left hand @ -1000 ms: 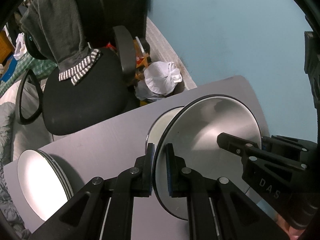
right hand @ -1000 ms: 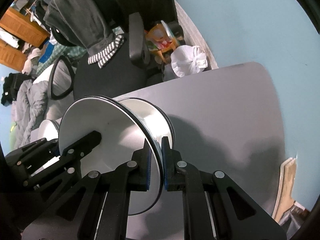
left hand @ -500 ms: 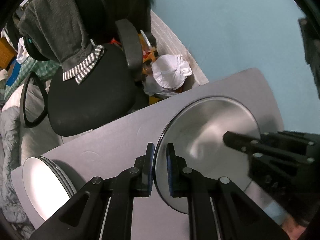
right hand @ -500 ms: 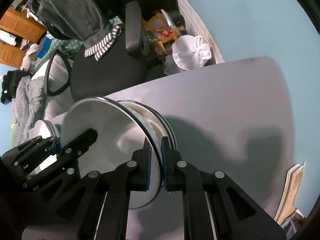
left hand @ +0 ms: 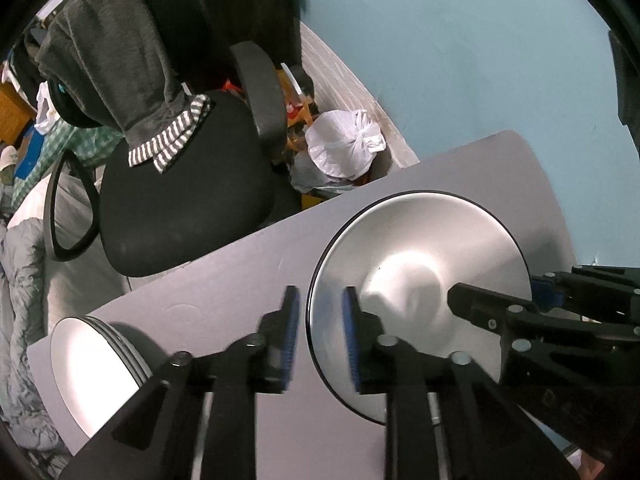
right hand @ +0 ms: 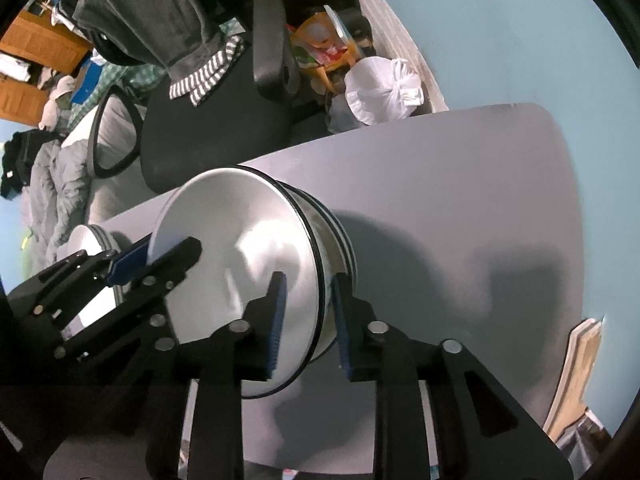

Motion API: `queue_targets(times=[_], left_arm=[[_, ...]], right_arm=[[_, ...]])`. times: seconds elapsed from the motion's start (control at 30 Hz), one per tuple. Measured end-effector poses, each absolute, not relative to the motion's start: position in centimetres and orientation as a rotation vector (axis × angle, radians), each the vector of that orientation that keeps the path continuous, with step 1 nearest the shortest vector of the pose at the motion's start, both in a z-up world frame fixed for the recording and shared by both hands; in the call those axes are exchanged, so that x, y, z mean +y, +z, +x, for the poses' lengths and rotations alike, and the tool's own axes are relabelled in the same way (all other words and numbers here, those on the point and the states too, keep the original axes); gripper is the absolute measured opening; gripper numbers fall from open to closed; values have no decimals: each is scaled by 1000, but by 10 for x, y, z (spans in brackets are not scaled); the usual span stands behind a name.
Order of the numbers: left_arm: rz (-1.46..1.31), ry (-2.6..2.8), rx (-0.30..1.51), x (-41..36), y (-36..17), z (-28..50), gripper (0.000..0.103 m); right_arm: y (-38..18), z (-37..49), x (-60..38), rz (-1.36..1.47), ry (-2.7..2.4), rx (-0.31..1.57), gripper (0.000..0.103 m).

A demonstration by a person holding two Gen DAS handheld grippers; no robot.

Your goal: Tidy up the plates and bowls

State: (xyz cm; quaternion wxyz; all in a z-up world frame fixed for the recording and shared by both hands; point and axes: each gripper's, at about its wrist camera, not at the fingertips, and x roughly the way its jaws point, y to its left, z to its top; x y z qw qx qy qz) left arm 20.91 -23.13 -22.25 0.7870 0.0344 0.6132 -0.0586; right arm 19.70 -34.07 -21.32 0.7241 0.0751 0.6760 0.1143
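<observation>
A: Letting go now. My left gripper (left hand: pixel 318 332) is spreading its jaws, with the near rim of the top bowl (left hand: pixel 420 280) standing between the blue pads (left hand: pixel 349 332) and neither pad pressing on it. A second ago those same pads were squeezed tight on that rim.

B: And your other hand?

A: The same on the far side. My right gripper (right hand: pixel 306 316) is opening too, the rim of the bowl (right hand: pixel 240 248) running between its pads (right hand: pixel 278 312) with a gap on each side. Half a second back they were clamped on it.

B: Where is the bowl sitting?

A: Nested on the stack of bowls (right hand: pixel 332 232) on the grey table (right hand: pixel 460 184). In the right wrist view its black-edged rim lies just above the rims underneath. A second ago it was tilted, and I could see the lower bowl's white inside behind it; now it covers that one and looks level with the stack.

B: Anything else on the table?

A: A stack of plates (left hand: pixel 92 356) near the table's left corner, well apart from the bowls, where it has been all along. Beyond the table edge stand the black office chair (left hand: pixel 180 208), with a grey garment (left hand: pixel 116 68) draped over its back, and the tied white plastic bag (left hand: pixel 340 148) on the floor by the blue wall (left hand: pixel 460 60). None of those have shifted.
</observation>
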Motion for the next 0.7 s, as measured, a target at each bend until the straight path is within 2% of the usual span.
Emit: queue_targets(times=[0.13,0.27,0.43,0.5,0.7], left_arm=[[67,-135,1289,-229,-214,204,29],[60,-135,1283,-228,-209,200,29],[39,-138,1267,-224,-199,193,30],[32,-138,1254,-221,-193,190,39],[0,-138,1215,-212,-171,179,46]], right_arm=[[-205,193,-343,186,235,1470,32],[-196,190,-344,156,199,1427,46],[-182,189,-345,122,175,1379,52],[-175,188,-346,107,168,1356,56],[-153,180,-347,64,147,1296,63]])
